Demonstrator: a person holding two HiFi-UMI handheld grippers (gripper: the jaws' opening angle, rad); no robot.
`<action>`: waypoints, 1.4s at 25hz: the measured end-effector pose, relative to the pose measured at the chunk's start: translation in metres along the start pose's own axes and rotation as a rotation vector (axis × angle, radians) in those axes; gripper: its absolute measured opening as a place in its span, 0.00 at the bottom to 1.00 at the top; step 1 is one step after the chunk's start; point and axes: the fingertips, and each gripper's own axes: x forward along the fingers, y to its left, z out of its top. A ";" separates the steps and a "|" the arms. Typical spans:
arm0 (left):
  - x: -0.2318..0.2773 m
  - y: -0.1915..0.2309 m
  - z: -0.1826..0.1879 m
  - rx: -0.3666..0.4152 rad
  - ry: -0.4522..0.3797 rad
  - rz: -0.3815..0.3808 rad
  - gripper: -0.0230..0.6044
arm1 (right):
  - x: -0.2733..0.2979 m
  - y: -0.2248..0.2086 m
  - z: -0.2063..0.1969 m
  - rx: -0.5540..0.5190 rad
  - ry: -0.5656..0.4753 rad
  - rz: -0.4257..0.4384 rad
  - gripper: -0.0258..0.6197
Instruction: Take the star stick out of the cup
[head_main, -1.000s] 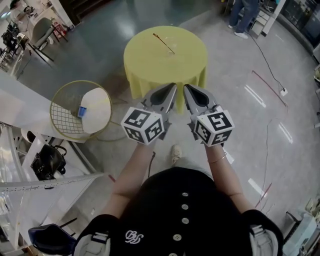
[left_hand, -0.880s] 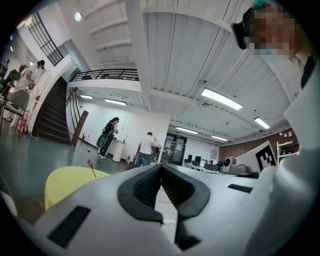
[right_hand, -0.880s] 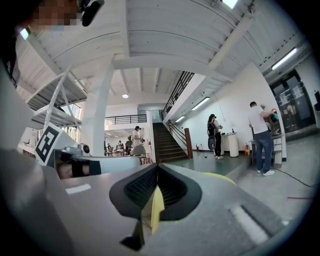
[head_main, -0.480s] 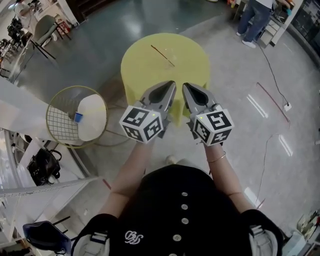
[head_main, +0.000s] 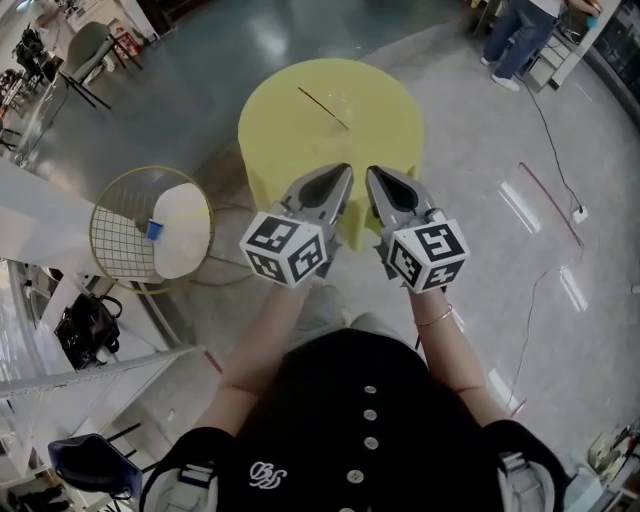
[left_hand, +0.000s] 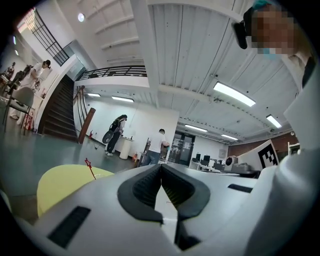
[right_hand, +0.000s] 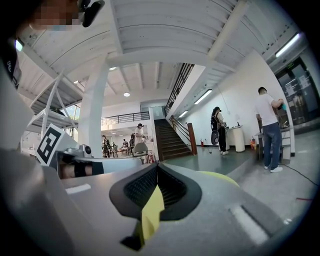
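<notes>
Evidently nothing is done yet: the star stick (head_main: 322, 106) is seen in its cup (head_main: 344, 114) on the yellow surface (head_main: 290, 150), well apart from the left tool (head_main: 343, 172) and right tool (head_main: 373, 174), both clenched empty.

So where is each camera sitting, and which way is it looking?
Head view: on the person's head, looking steeply down at the yellow table and star stick; shows arms, torso, left gripper and right gripper.
Left gripper view: on the left gripper, looking level along its shut jaws; table low left.
Right gripper view: on the right gripper, looking level along its shut jaws; table at right.
Shared: all three show the table; head and left gripper views show the star stick.
</notes>
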 end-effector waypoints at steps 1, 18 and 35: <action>-0.001 0.003 -0.001 -0.003 0.001 0.002 0.06 | 0.001 0.000 -0.002 0.001 0.004 -0.002 0.05; 0.037 0.061 -0.015 -0.044 0.026 0.039 0.06 | 0.057 -0.033 -0.025 0.046 0.054 -0.014 0.05; 0.084 0.161 -0.035 -0.139 0.121 0.085 0.06 | 0.149 -0.081 -0.052 0.132 0.139 -0.059 0.05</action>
